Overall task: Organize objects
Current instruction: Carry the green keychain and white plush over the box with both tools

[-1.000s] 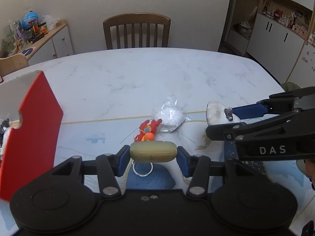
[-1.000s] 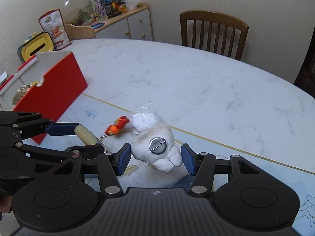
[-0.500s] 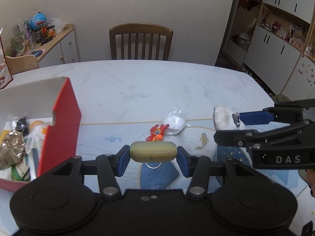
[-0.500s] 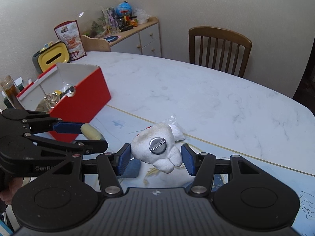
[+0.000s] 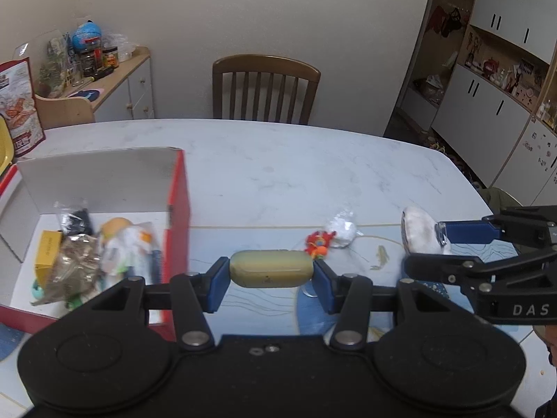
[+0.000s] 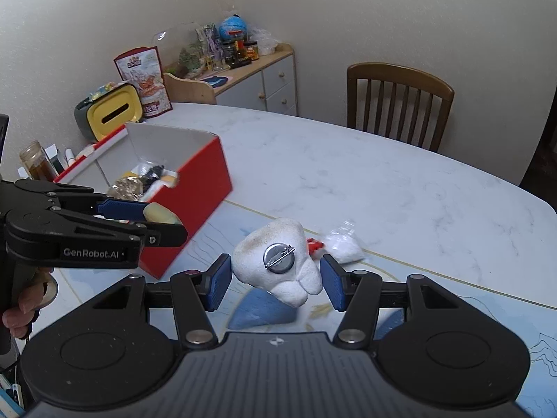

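My left gripper (image 5: 271, 273) is shut on a yellow-green oblong keychain (image 5: 271, 269), held above the table just right of the red box (image 5: 179, 209). From the right wrist view the same left gripper (image 6: 163, 223) hovers by the box's near corner. My right gripper (image 6: 276, 280) is shut on a white tooth-shaped plush (image 6: 278, 261) with a metal pin on its back; the left wrist view shows that plush (image 5: 419, 231) at the right. On the table lie a red-orange toy (image 5: 317, 242) and a small white plastic bag (image 5: 341, 230). The red box (image 6: 195, 188) holds several items.
A wooden chair (image 5: 265, 90) stands at the far table edge. A yellow bin (image 6: 111, 113) and a snack bag (image 6: 144, 82) sit behind the box. Left of the box are a jar (image 6: 34, 165) and clutter. A small yellowish scrap (image 5: 380, 257) lies on the blue-patterned mat (image 6: 452, 308).
Both grippers have risen and drawn back with their objects still held. The red box's open inside has come into view, and the left gripper now sits closer to it.
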`<state>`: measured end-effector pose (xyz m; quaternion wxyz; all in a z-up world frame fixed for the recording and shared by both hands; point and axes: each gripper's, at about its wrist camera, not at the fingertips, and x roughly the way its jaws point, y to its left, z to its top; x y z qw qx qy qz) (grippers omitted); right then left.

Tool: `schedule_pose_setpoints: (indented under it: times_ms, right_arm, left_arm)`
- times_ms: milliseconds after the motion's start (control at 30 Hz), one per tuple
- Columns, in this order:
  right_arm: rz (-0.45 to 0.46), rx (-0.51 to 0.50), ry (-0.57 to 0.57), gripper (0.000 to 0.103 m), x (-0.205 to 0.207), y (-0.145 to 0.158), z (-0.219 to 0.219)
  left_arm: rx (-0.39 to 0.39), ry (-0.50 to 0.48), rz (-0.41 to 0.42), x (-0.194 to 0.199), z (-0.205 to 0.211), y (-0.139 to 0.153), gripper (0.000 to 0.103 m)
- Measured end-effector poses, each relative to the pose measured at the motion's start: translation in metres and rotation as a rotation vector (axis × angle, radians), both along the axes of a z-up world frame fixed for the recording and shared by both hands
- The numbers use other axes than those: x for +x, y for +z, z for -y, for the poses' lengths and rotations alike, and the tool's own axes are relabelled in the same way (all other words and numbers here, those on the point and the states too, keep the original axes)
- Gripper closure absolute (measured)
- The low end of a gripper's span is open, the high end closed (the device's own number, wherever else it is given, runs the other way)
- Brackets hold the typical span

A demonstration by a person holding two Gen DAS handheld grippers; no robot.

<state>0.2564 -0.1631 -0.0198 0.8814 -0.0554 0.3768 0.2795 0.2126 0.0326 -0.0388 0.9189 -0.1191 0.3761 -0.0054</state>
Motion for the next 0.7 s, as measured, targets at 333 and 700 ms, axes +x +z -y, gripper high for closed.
schedule_pose_setpoints:
  times_ms: [333, 700]
  right_arm:
    - [0.004, 0.011, 0.007, 0.048, -0.014, 0.008, -0.06]
    - [0.006, 0.01, 0.026, 0.048, -0.02, 0.012, -0.135]
  left_arm:
    - [0.004, 0.004, 0.007, -0.014, -0.058, 0.0, 0.053]
    - [0.007, 0.028, 0.004, -0.024, -0.127, -0.007, 0.053]
